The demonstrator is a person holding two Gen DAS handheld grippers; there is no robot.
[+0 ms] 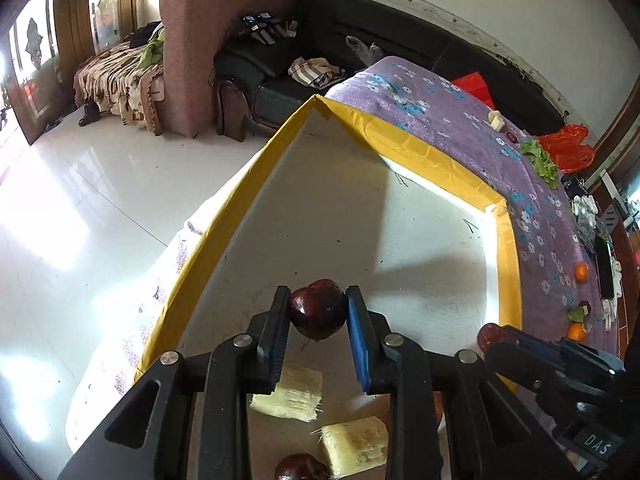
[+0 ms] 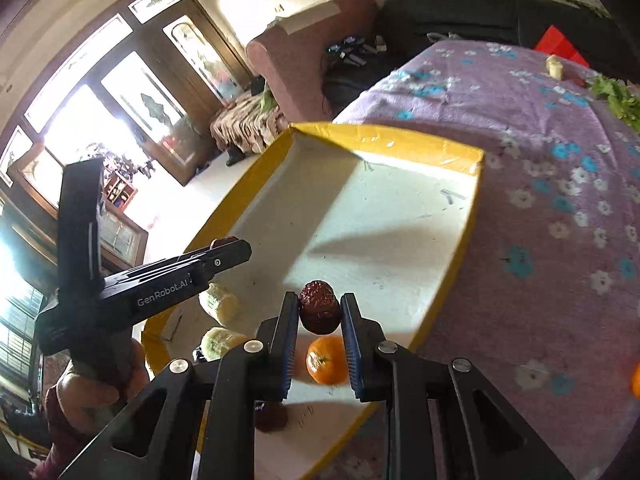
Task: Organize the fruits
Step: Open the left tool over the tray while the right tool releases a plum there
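My left gripper (image 1: 318, 312) is shut on a dark red plum (image 1: 318, 310) and holds it above the white tray with the yellow rim (image 1: 432, 156). Below it in the tray lie two pale sugarcane pieces (image 1: 290, 392) and another dark fruit (image 1: 300, 468). My right gripper (image 2: 320, 312) is shut on a wrinkled red date (image 2: 319, 306) above the same tray (image 2: 400, 136). An orange (image 2: 326, 360) lies in the tray under it. The left gripper (image 2: 224, 250) shows at left in the right wrist view, the right gripper (image 1: 496, 334) at right in the left wrist view.
The tray sits on a purple flowered cloth (image 1: 440, 108). On the cloth lie oranges (image 1: 581, 272), green leaves (image 1: 540, 160) and a pale piece (image 1: 496, 120). A pink armchair (image 1: 200, 60) and black sofa (image 1: 400, 36) stand beyond the white floor.
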